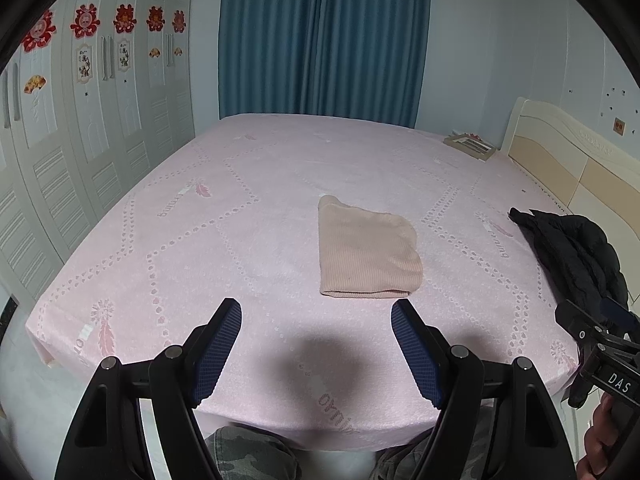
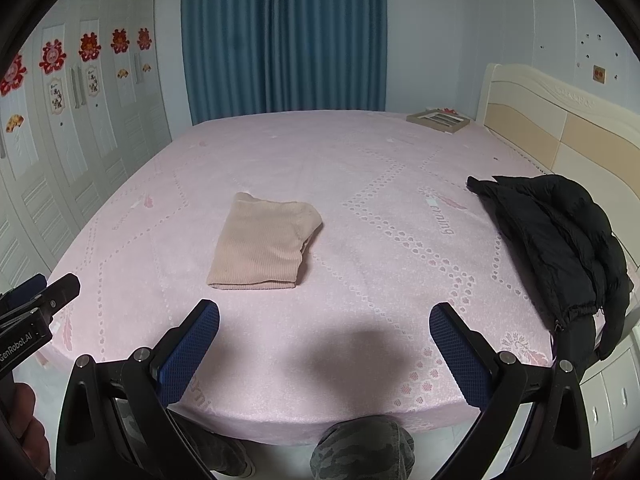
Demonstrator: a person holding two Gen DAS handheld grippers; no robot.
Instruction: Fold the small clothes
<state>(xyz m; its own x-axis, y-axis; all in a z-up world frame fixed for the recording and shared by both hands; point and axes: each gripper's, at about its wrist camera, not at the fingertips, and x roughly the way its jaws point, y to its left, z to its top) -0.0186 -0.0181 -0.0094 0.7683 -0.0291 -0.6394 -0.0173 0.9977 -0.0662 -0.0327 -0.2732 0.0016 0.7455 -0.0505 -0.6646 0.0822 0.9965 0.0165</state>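
Both claws hang empty, left gripper (image 1: 316,310) and right gripper (image 2: 324,314) spread wide. Ahead, mid-bed, lies the beige ribbed garment (image 1: 366,250), seemingly folded. I'd approach its near corners low, pinching only the top layer.

A folded garment (image 2: 264,242) is laid near the middle of the bed (image 2: 360,160). A jacket (image 2: 560,240) is draped over the bed's right edge, well apart from it. A flat box (image 2: 438,119) is placed at the far right corner, beside the headboard (image 2: 560,128). Curtains (image 2: 284,36) are hung behind the bed, and wardrobes (image 2: 80,120) are ranged along its left.
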